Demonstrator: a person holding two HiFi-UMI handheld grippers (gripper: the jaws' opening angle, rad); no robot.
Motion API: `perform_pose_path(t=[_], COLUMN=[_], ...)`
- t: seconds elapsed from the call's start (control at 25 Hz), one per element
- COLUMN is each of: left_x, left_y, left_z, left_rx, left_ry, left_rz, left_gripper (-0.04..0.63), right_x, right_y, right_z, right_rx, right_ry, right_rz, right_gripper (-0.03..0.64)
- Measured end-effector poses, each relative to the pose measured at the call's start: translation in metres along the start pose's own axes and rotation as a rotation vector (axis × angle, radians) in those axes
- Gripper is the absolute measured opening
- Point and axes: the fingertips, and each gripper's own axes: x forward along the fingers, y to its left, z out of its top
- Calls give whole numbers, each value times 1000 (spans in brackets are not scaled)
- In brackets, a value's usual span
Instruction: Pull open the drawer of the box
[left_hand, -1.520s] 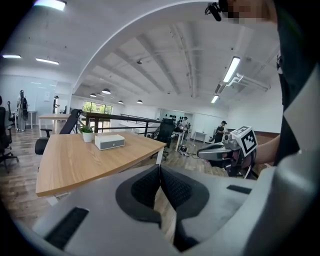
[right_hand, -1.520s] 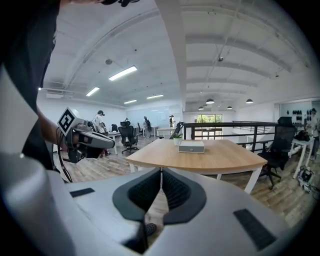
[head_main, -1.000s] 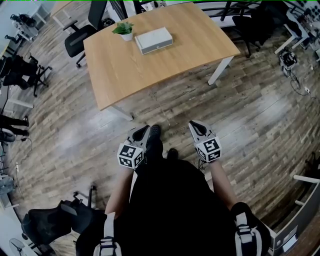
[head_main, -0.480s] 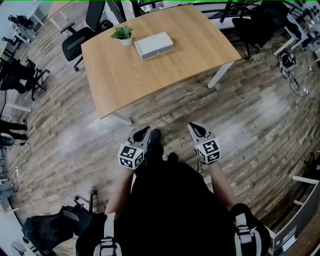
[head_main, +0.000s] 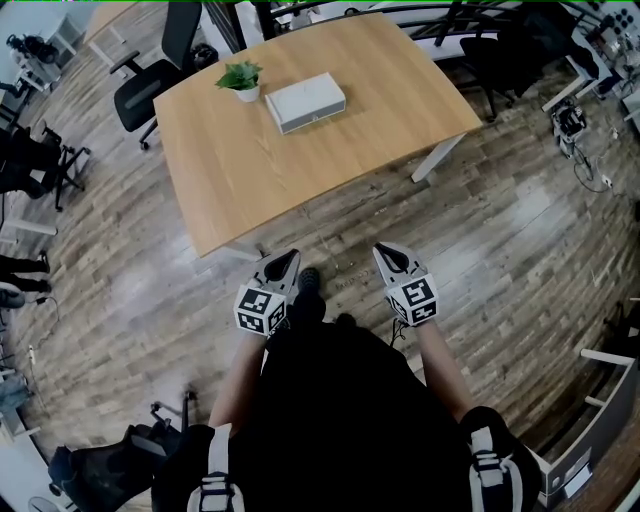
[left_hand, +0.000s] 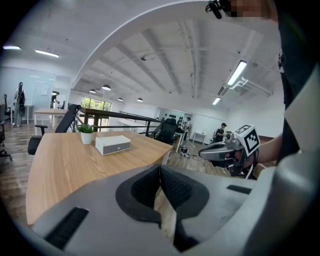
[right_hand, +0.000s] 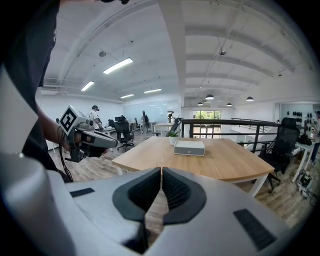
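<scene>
From the head camera I look steeply down on an office with a wooden plank floor (head_main: 520, 230). At the far left a black office chair (head_main: 150, 80) stands by the left corner of a light wooden table (head_main: 300, 170). Near the table's far edge, left of its middle, stands a small green plant in a white pot (head_main: 241, 78). Just to the right of it lies the box (head_main: 305, 101), white and flat, with a grey front panel; its drawer looks closed. The rest of the tabletop is bare wood.

Both grippers hang over the floor, short of the table's near edge and well apart from the box. The left gripper (head_main: 288, 258) points toward the table; in its own view the two dark pads meet at the tips with nothing between them. The right gripper (head_main: 384, 251) is held level with it, and its jaws are likewise pressed together and empty. Below them is the person's black clothing (head_main: 340, 420).
</scene>
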Motion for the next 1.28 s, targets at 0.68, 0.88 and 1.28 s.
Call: perform_pose_path(t=[0.68,0.88,1.28], left_x=[44,51,57], left_y=[61,71,102], left_z=[31,35,45], left_rx=[23,27,32], left_ry=[7,11,17], left_rz=[-76,-104,-135], left_gripper=[25,25,25], right_x=[47,57,86], right_y=[-23,-26,-16], right_z=[23,30,43], right_rx=[16,14,-31], right_ry=[25,34,64], right_rz=[-79,-106,-116], right_gripper=[28,28,28])
